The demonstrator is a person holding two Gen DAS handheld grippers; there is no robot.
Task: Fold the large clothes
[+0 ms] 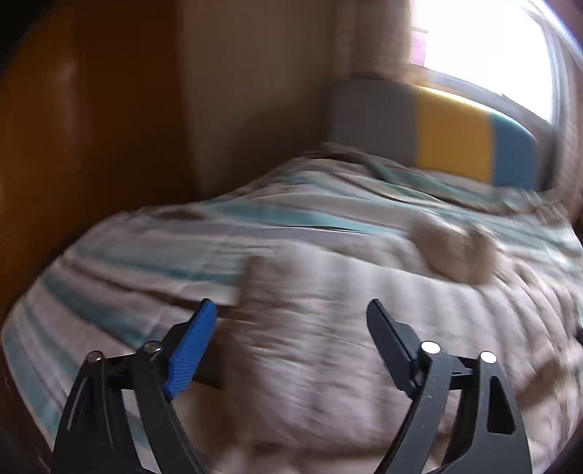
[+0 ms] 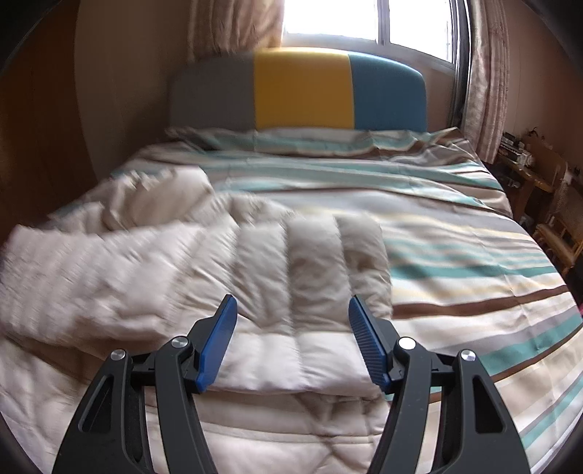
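The left gripper (image 1: 291, 310) stands wide, its two fingers apart with nothing between them, hanging above one cream quilted puffer coat (image 1: 328, 328); that view is smeared, so the coat's edges there are hard to trace. The right gripper (image 2: 291, 306) also stands with its two blue-padded fingers apart and empty, poised over the same coat (image 2: 255, 291), whose folded-over part shows about six puffed channels running side by side. The coat lies on the near, left part of one bed (image 2: 455, 255) covered by a striped duvet in teal, brown, cream and grey. At the far end of the bed rises one headboard (image 2: 302, 91) in three panels: grey, yellow, blue. Behind the headboard is one bright window (image 2: 364, 22) with two curtains, one on either side.
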